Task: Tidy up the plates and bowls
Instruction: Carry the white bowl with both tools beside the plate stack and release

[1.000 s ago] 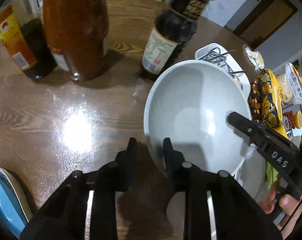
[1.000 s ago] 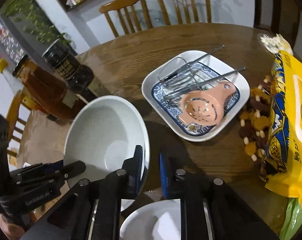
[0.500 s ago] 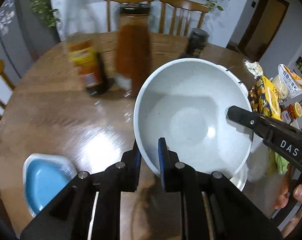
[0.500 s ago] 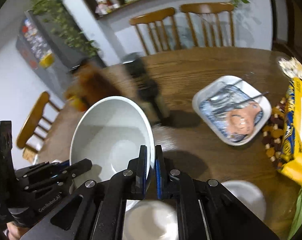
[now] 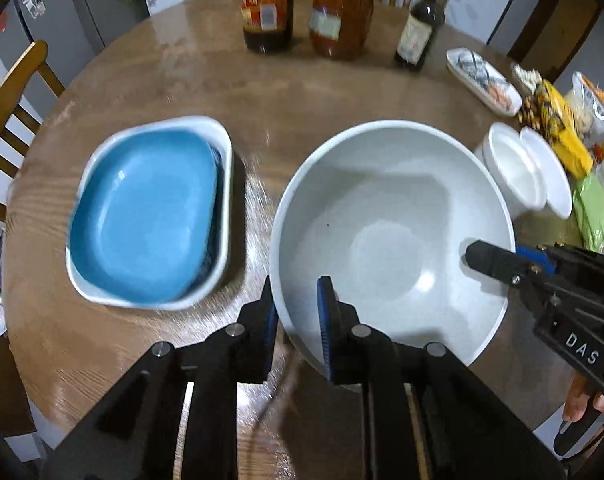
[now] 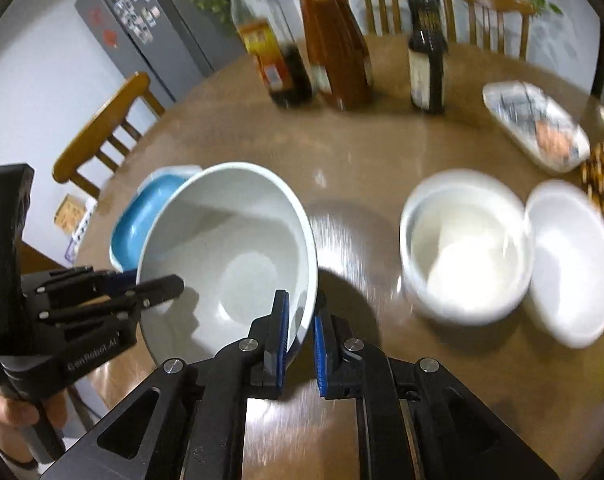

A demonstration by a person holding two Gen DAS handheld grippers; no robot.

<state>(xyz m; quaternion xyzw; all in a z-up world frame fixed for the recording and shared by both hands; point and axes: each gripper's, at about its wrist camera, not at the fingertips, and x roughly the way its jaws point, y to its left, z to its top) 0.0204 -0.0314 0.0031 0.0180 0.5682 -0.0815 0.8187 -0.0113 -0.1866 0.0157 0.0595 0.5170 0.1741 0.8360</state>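
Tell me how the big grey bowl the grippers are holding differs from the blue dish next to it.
The grey bowl is round and deep; the blue dish is a shallow rounded rectangle. The grey bowl is gripped at its rim by the left gripper and the right gripper; the blue dish is touched by neither. The grey bowl is alone, while the blue dish sits nested in a white dish. Both are empty.

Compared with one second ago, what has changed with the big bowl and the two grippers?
The large grey bowl, held at its rim by both the left gripper and the right gripper, was carried away from the bottles toward the blue dish. The right jaws are opening slightly, the rim still between them. The table things stayed in place.
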